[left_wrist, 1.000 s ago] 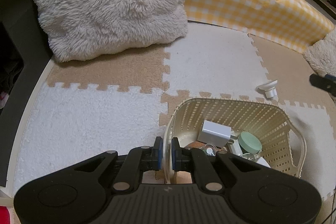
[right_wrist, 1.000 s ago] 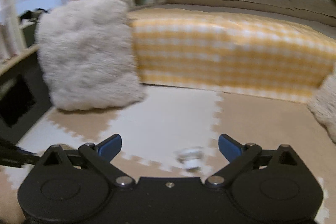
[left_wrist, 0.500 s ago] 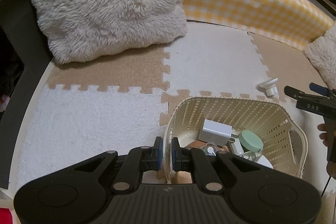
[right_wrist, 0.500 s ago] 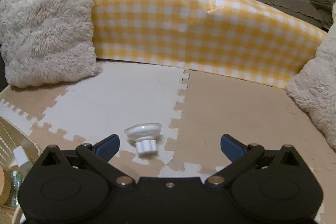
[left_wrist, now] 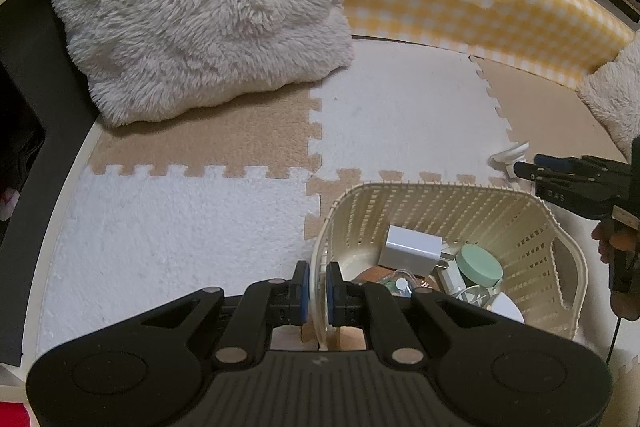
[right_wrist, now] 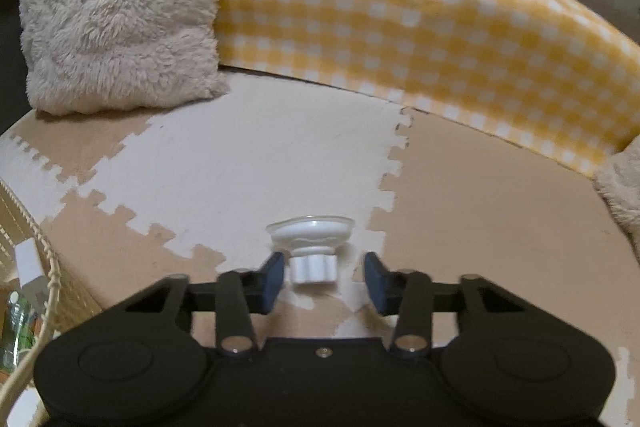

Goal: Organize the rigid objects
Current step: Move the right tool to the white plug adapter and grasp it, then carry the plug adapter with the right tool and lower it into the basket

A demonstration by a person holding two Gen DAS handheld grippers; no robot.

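In the cream basket (left_wrist: pixel 532 211), white charger (left_wrist: pixel 412 247) beside mint-lidded jar (left_wrist: pixel 479 264).

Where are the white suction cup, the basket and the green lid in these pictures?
white suction cup (right_wrist: pixel 310 229): right wrist view, on its wide white disc.
basket (left_wrist: pixel 440 189): left wrist view, on its far rim.
green lid (left_wrist: pixel 479 263): left wrist view, on the lid's flat top.

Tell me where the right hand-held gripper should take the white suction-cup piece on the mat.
Grip the ribbed knob of the suction-cup piece, coming from the near side. It lies tipped, cup away. The right hand-held gripper has just been closing; its pads flank the knob, not yet pressing.
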